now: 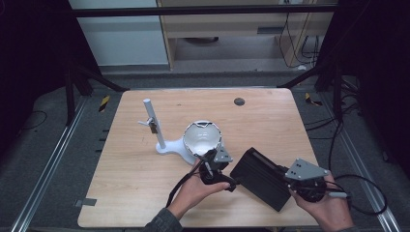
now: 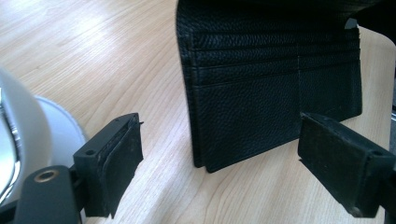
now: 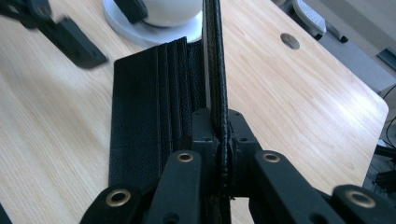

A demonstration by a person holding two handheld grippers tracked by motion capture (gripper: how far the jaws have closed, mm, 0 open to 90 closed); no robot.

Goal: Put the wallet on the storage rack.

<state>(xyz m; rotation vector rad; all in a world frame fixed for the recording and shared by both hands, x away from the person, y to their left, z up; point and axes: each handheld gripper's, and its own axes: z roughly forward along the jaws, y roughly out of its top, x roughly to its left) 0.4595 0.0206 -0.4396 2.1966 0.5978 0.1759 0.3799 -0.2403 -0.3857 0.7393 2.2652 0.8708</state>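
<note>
Wallet [image 1: 261, 178] lies on the table's [image 1: 145, 188] near right with one flap lifted upright, pinched in the right gripper [image 3: 219, 140], while the left gripper [image 2: 219, 163] gapes empty beside its card-slot half, so opening looks underway.

The wallet [image 2: 275, 88] is cut off at the top edge of the left gripper view. The clip [image 1: 152, 124] on the white stand [image 1: 155, 126] is too small to identify.

Left tool [image 2: 219, 163] agape (right tool [image 3: 219, 140] clamped)
</note>
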